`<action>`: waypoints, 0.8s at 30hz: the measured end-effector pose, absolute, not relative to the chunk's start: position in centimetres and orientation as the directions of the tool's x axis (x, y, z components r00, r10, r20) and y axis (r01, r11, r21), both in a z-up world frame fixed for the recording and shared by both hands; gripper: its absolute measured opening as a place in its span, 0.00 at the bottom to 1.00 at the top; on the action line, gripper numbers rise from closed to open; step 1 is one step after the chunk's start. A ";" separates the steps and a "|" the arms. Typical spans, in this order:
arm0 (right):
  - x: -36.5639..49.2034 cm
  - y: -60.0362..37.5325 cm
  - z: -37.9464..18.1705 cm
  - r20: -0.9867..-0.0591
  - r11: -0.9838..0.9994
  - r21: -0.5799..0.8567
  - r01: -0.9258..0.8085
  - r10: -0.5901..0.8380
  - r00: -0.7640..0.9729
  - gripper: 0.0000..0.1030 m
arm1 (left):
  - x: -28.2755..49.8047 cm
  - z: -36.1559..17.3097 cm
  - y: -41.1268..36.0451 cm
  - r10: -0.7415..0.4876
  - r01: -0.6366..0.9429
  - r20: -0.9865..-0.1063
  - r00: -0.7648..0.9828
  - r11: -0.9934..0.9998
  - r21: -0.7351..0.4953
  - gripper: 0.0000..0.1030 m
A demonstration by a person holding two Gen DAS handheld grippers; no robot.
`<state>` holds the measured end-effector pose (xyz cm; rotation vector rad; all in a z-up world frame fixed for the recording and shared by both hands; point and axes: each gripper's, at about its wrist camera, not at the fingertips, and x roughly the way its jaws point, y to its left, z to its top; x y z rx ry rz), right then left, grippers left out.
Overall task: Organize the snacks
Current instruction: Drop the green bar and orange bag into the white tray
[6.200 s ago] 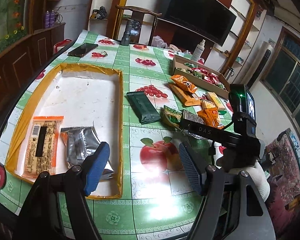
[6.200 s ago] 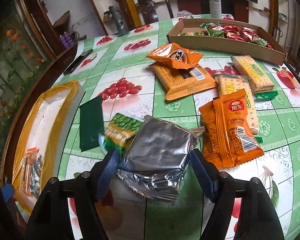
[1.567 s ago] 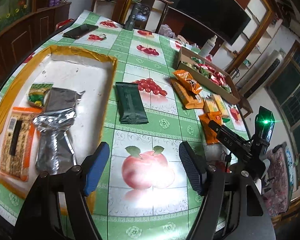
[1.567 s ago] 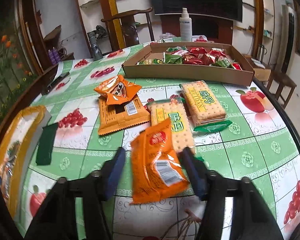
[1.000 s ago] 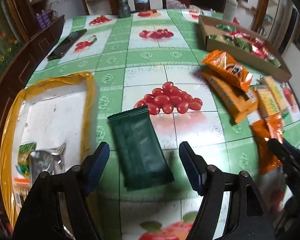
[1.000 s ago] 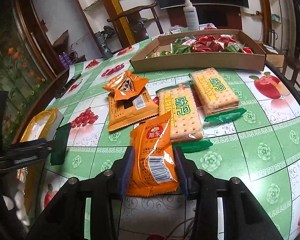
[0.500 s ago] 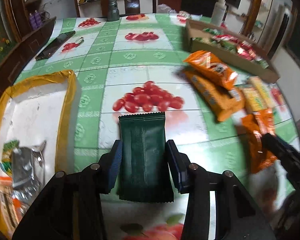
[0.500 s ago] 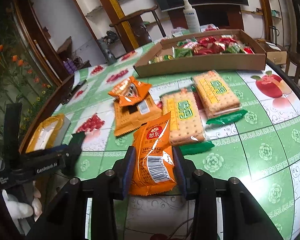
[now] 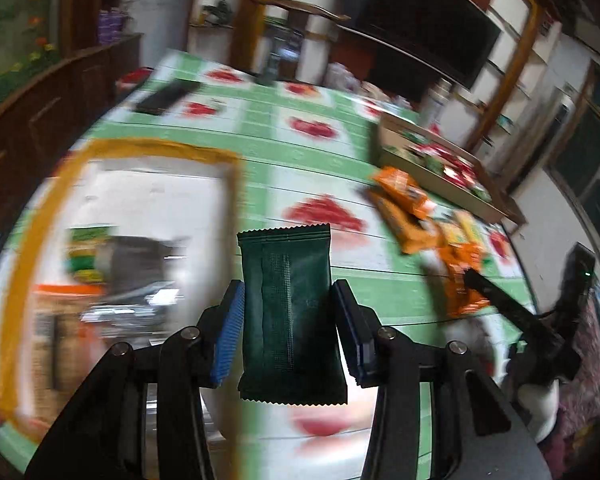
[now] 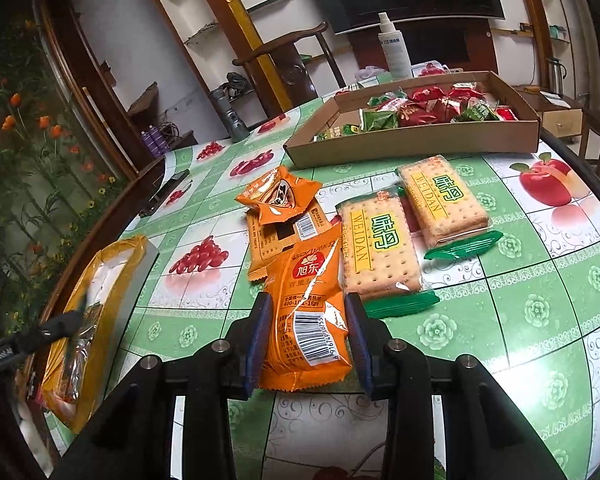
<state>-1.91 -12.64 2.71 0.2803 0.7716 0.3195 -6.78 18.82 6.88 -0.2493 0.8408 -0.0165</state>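
My left gripper [image 9: 288, 316] is shut on a dark green snack packet [image 9: 288, 312], held in the air over the right rim of the yellow-edged tray [image 9: 36, 216]; the background is blurred by motion. In the tray lie a silver packet [image 9: 136, 264], a small green packet [image 9: 86, 252] and an orange one [image 9: 60, 320]. My right gripper [image 10: 306, 326] is shut on an orange barcode packet [image 10: 308, 304], lifted a little above the tablecloth. Beyond it lie two orange packets [image 10: 278, 200] and two cracker packs [image 10: 374, 248]. The yellow tray [image 10: 96, 280] shows at the left of the right wrist view.
A brown cardboard tray [image 10: 412, 136] of red and green sweets stands at the back right, a spray bottle [image 10: 394, 50] behind it. A phone [image 10: 166, 192] and a flashlight [image 10: 232, 118] lie at the table's far left. A chair [image 10: 296, 60] stands behind the table.
My left gripper closed on the green packet, lifted it off the cloth and swung it left toward the yellow tray. The right gripper stays shut on the orange packet, nearly still.
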 end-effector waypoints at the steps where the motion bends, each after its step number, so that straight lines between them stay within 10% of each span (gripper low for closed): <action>1: -1.9 -12.6 2.7 -0.631 0.916 0.359 -0.179 0.380 0.676 0.37 | -7.1 6.8 20.1 -0.090 -0.109 -0.736 0.671 0.970 -0.218 0.41; 24: -4.6 14.7 5.0 -0.732 0.729 0.336 -0.596 0.601 0.322 0.37 | -8.3 3.3 34.0 -0.057 -0.326 -0.761 0.646 0.881 -0.343 0.42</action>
